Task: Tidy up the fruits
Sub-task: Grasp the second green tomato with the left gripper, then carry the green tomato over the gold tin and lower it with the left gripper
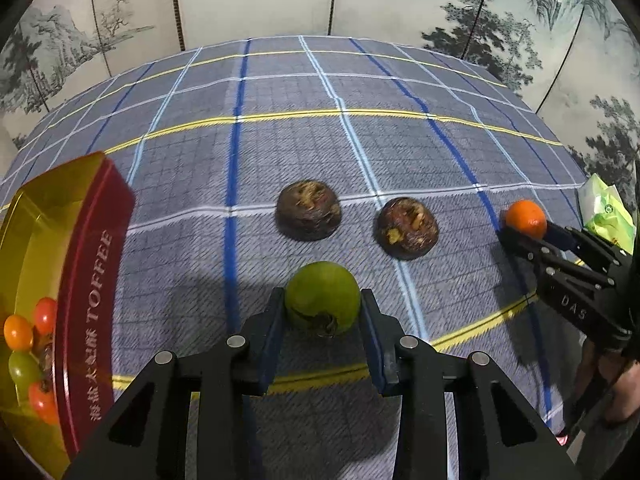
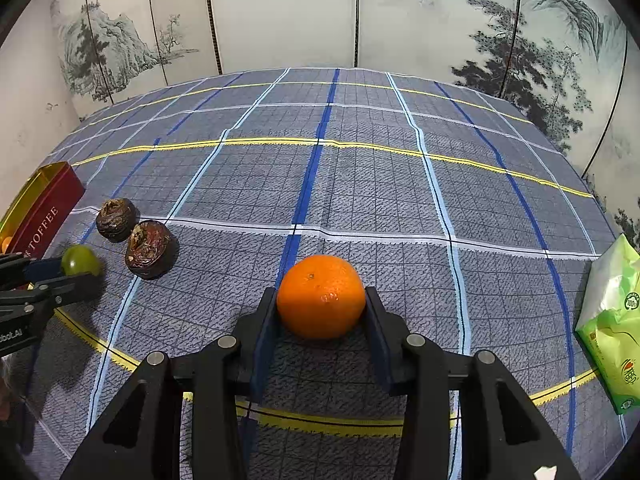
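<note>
My left gripper [image 1: 322, 304] is shut on a green persimmon-like fruit [image 1: 322, 298], its pads touching both sides; the fruit is low over the checked cloth. My right gripper [image 2: 321, 300] is shut on an orange [image 2: 321, 296], also low at the cloth. In the left wrist view the orange [image 1: 526, 218] and right gripper [image 1: 520, 232] sit at the far right. Two dark brown fruits [image 1: 308, 210] [image 1: 407, 227] lie on the cloth beyond the green fruit. A red and gold TOFFEE tin [image 1: 90, 300] at the left holds several small orange, red and green fruits.
A green tissue pack [image 2: 612, 328] lies at the table's right edge. A painted folding screen [image 2: 280, 12] stands behind the table. The checked cloth [image 2: 360, 184] stretches wide toward the back. The tin [image 2: 44, 216] shows at the far left in the right wrist view.
</note>
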